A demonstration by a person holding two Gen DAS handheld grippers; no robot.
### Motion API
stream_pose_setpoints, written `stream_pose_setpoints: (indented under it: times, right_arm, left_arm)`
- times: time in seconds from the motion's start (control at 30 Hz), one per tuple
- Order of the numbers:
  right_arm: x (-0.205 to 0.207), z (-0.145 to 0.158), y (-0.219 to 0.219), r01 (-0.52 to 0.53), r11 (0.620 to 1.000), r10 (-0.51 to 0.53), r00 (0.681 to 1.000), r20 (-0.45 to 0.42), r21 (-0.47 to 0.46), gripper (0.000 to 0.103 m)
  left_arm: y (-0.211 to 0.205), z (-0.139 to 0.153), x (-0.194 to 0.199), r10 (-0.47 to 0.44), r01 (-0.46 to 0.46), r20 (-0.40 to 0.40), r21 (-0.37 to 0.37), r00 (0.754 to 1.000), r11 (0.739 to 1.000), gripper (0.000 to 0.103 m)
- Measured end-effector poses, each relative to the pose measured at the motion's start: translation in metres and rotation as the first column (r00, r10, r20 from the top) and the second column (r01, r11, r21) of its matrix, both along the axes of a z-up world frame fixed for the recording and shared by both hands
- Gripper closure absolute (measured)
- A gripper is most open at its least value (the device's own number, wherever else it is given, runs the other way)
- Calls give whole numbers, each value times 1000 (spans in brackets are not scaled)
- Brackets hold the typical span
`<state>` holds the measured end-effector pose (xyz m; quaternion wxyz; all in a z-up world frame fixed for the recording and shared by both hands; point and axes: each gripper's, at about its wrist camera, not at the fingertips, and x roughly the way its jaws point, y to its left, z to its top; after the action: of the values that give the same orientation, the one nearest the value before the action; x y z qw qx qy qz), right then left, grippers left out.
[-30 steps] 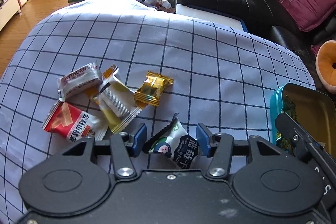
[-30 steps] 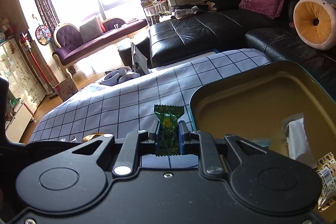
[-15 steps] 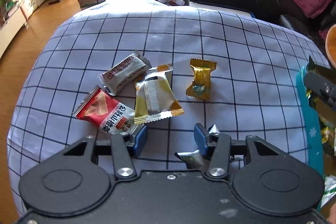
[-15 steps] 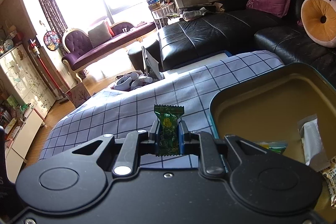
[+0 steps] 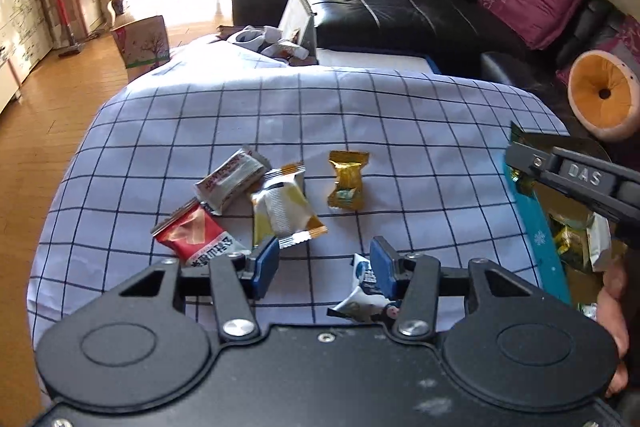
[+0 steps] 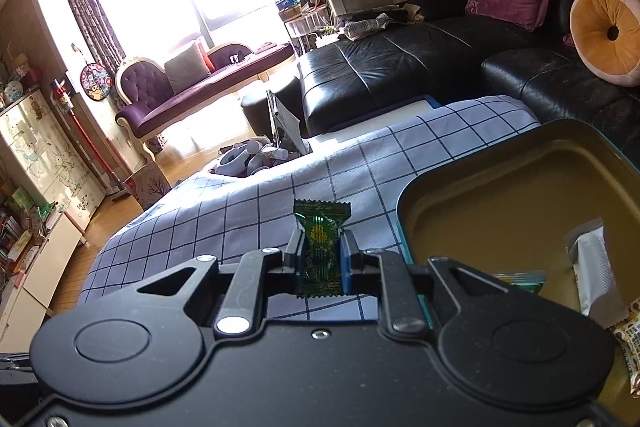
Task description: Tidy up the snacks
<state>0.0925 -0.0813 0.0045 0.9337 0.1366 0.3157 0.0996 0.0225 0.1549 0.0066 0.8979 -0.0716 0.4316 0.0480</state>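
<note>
Checked tablecloth [image 5: 400,131] with the teal tin [image 6: 520,187] at its right edge. I read four wrapped snacks loose mid-cloth: red packet [image 5: 192,239], grey bar [image 5: 230,181], yellow-white pouch [image 5: 280,211], gold candy [image 5: 346,181]. Left gripper [image 5: 324,265] jaws gaping, recently narrowed; dark-blue pouch [image 5: 364,297] clings to the right pad only, so it may drop. Right gripper [image 6: 320,253] clamps a green candy [image 6: 320,247] just short of the tin; releasing here lands it on cloth.

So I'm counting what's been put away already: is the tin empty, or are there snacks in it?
Not empty. The right wrist view shows the tin holding a few wrapped snacks at its near right side; most of its gold floor is bare.
</note>
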Motion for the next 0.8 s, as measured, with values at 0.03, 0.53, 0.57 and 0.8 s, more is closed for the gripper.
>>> stream_pose_setpoints:
  times: [0.03, 0.53, 0.57, 0.8]
  right_arm:
    - [1, 0, -1, 0, 1000, 0, 1000, 0, 0, 77]
    - [2, 0, -1, 5, 1000, -5, 1000, -5, 1, 77]
    - [2, 0, -1, 5, 1000, -5, 1000, -5, 1, 77]
    - [3, 1, -5, 17, 1000, -17, 1000, -2, 20, 77]
  left_arm:
    - [-7, -2, 0, -37, 37, -1, 14, 999, 999, 51]
    - [-34, -47, 24, -112, 119, -101, 63, 989, 991, 48]
    - [-34, -48, 26, -106, 112, -104, 59, 989, 992, 48]
    - [-35, -50, 32, -64, 68, -105, 29, 992, 997, 58]
